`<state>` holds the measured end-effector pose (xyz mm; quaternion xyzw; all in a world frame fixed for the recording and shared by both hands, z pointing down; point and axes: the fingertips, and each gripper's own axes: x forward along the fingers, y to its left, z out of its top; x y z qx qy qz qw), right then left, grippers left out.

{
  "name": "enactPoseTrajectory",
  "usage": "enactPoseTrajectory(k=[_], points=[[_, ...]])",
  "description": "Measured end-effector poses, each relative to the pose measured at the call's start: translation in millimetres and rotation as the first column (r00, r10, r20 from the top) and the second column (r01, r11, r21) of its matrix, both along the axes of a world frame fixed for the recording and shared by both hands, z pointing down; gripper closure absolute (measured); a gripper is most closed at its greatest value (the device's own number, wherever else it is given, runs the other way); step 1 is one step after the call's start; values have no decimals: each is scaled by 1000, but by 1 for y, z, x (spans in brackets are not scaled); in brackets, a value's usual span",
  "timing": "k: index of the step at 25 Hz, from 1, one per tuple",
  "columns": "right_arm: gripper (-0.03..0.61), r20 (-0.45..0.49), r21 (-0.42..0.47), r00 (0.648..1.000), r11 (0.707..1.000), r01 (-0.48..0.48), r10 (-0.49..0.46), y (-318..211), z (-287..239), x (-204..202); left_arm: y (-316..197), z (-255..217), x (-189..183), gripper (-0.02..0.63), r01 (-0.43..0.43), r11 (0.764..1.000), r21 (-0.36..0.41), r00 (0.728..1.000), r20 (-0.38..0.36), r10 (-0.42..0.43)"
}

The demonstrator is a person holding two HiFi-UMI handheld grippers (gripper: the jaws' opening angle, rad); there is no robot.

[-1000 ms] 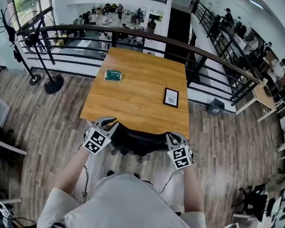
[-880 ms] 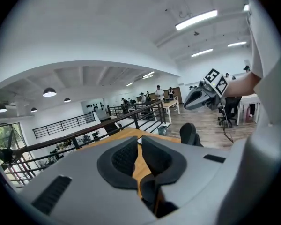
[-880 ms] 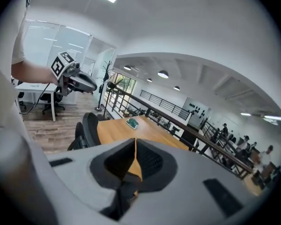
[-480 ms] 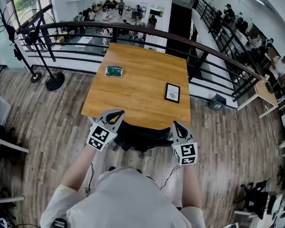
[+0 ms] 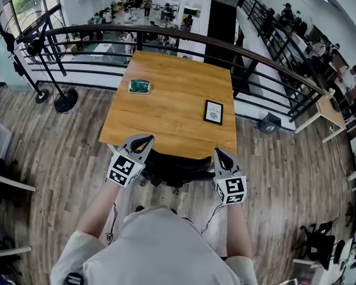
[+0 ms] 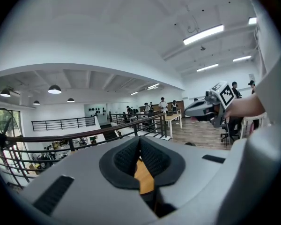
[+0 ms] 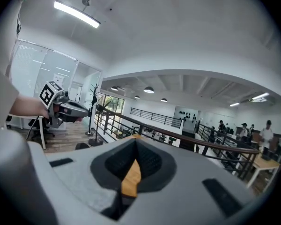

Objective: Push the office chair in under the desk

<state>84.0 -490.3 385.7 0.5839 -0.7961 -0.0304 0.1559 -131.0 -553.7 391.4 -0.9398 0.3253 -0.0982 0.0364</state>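
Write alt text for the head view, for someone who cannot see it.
A black office chair sits mostly under a wooden desk, the person's left gripper and right gripper, both shut, either side of its back. A green object and small frame lie on the desk.

No legible text anywhere, framed card (image 5: 213, 112) on the desk's (image 5: 166, 108) right side carried print too small to read, left gripper (image 5: 143, 141) and right gripper (image 5: 219, 154) bore only black-and-white square markers
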Motion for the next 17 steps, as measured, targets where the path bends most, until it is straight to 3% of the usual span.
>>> enactPoseTrajectory(k=[17], points=[[577, 19, -9, 1000, 1000, 16, -16, 2, 7, 4, -1, 8, 11, 620, -3, 1000, -5, 1000, 7, 3]])
